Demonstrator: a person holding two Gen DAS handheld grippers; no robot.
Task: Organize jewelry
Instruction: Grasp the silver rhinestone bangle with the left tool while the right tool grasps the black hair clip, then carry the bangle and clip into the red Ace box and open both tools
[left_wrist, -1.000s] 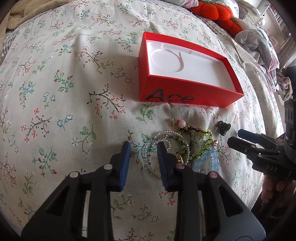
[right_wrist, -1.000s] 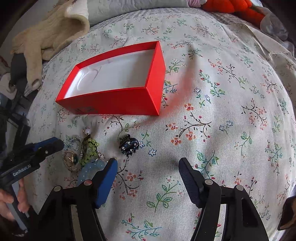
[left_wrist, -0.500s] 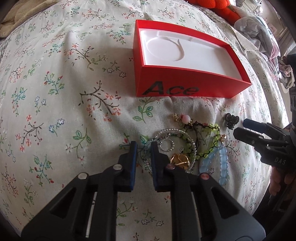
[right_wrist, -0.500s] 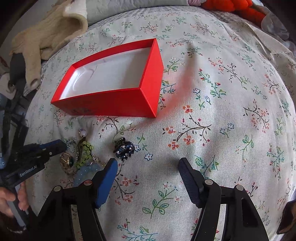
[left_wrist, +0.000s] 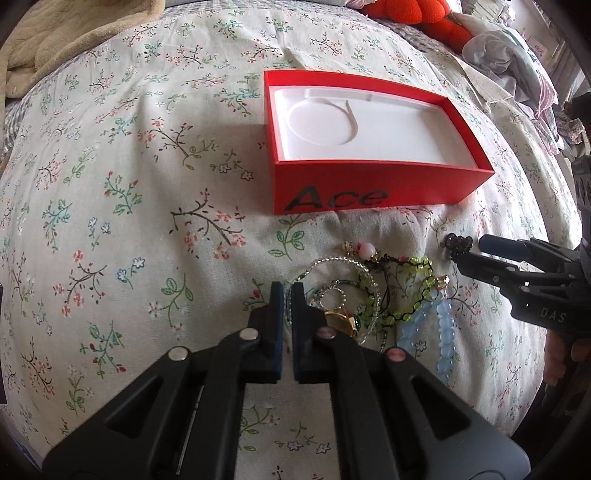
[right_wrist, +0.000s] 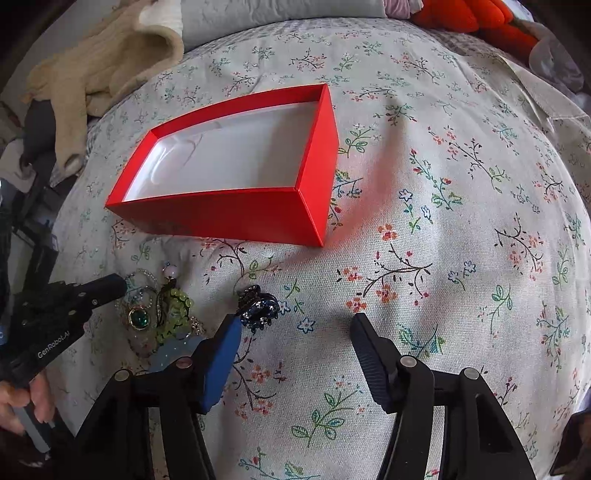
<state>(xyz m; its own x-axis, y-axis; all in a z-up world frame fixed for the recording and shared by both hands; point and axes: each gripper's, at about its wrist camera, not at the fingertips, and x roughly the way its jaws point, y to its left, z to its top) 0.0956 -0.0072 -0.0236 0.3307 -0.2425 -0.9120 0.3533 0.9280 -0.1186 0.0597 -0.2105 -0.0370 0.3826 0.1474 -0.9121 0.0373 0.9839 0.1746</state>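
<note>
Tangled bead bracelets (left_wrist: 373, 295) beside red box (left_wrist: 369, 184)

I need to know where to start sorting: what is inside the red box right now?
Only a white moulded liner with a round recess shows inside the red box; no jewelry. In both views the near wall covers the strip of floor just behind it.

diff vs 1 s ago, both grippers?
Left gripper has just been closing, now shut on the clear bead bracelet at the pile's edge. Right gripper has just narrowed a little, still open with nothing between its jaws. Red box and dark hair clip unmoved.
</note>
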